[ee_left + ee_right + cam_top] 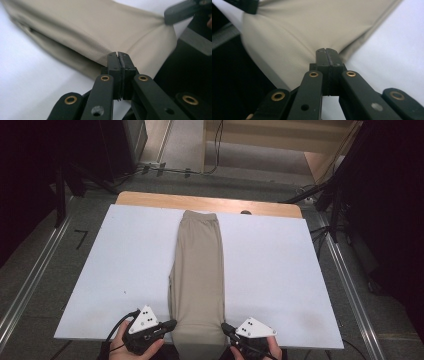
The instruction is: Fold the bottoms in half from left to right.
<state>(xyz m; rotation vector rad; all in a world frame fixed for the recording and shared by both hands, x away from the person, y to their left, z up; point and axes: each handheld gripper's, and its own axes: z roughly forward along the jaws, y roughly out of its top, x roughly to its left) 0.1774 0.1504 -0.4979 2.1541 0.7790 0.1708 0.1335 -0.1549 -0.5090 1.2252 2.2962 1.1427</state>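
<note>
The left tool [170,324] is held low at the near left in the high view, gripped from below by the left hand [134,346], its jaws pointed inward to the right. The right tool [225,327] is held by the right hand [260,352] at the near right, its jaws pointed inward to the left. On both tools the jaws are seen pressed together, pad against pad.

a white board [125,265] covers the table, whose wooden edge [150,199] shows along the far side. grey carpet floor [45,270] surrounds it, with metal rails [30,285] on both sides. black stands [75,175] and cables [165,170] sit beyond, near a pale wooden step [280,140]. the room's sides are dark.
</note>
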